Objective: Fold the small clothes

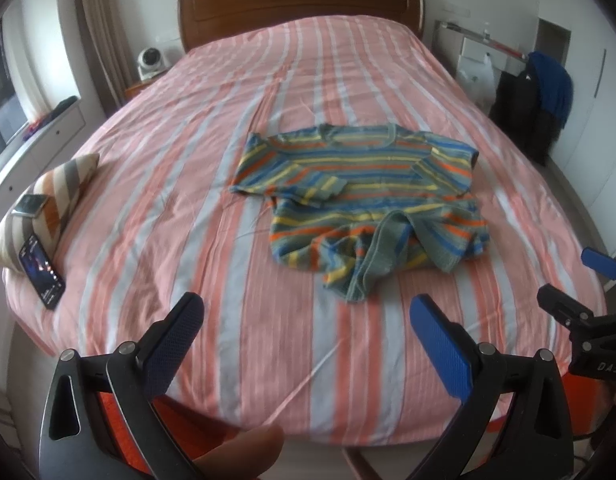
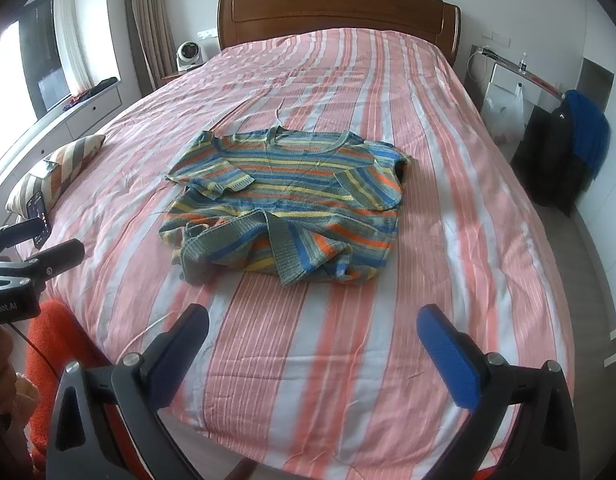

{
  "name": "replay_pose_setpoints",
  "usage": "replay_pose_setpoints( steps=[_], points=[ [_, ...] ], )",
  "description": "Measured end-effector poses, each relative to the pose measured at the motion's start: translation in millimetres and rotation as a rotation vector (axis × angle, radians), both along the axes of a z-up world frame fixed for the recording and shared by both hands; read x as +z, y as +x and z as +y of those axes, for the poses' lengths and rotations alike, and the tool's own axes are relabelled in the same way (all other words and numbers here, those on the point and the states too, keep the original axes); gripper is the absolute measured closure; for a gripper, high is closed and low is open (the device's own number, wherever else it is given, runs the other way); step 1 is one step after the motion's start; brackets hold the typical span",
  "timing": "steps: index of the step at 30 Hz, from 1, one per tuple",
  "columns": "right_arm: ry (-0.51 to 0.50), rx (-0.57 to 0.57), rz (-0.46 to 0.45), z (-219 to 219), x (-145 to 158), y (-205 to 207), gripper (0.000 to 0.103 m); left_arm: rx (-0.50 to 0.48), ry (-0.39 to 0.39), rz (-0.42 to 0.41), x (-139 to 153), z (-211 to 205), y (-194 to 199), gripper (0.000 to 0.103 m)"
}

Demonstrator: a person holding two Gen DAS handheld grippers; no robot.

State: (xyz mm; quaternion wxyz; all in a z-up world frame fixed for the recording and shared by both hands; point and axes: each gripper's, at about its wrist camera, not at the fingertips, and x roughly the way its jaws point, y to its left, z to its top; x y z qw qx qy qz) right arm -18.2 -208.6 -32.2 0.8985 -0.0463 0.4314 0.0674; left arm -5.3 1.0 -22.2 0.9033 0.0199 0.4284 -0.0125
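Note:
A small striped knit sweater (image 1: 359, 196) in blue, orange, yellow and grey lies on the bed, collar toward the headboard, sleeves tucked in and its lower hem rumpled toward me. It also shows in the right wrist view (image 2: 292, 196). My left gripper (image 1: 308, 312) is open and empty, held above the foot of the bed short of the sweater. My right gripper (image 2: 313, 324) is open and empty, also short of the hem. The right gripper shows at the right edge of the left wrist view (image 1: 575, 280).
The bed has a pink and white striped cover (image 1: 244, 120) and a wooden headboard (image 2: 335, 12). A striped pillow (image 1: 48, 200) with two phones (image 1: 42, 270) lies at the left edge. A dark bag and blue cloth (image 2: 567, 152) stand right of the bed.

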Motion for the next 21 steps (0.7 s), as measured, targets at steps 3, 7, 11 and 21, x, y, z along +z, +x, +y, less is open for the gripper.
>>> replay_pose_setpoints(
  steps=[3, 7, 11, 21],
  points=[
    [-0.001, -0.006, 0.002, -0.3, -1.4, 0.5, 0.0, 0.001, 0.0, 0.002, 0.2, 1.4, 0.2, 0.0],
    [0.0, -0.005, 0.001, -0.3, -2.0, 0.9, 0.0, 0.003, -0.003, 0.003, -0.3, 0.7, 0.9, 0.0],
    [0.001, -0.006, 0.004, -0.7, -2.0, 1.0, 0.0, 0.003, -0.003, 0.007, -1.1, 0.2, 0.8, 0.0],
    [0.003, -0.01, 0.005, -1.0, -4.5, 0.3, 0.0, 0.003, -0.001, 0.006, -2.3, -1.4, 0.0, 0.0]
  ],
)
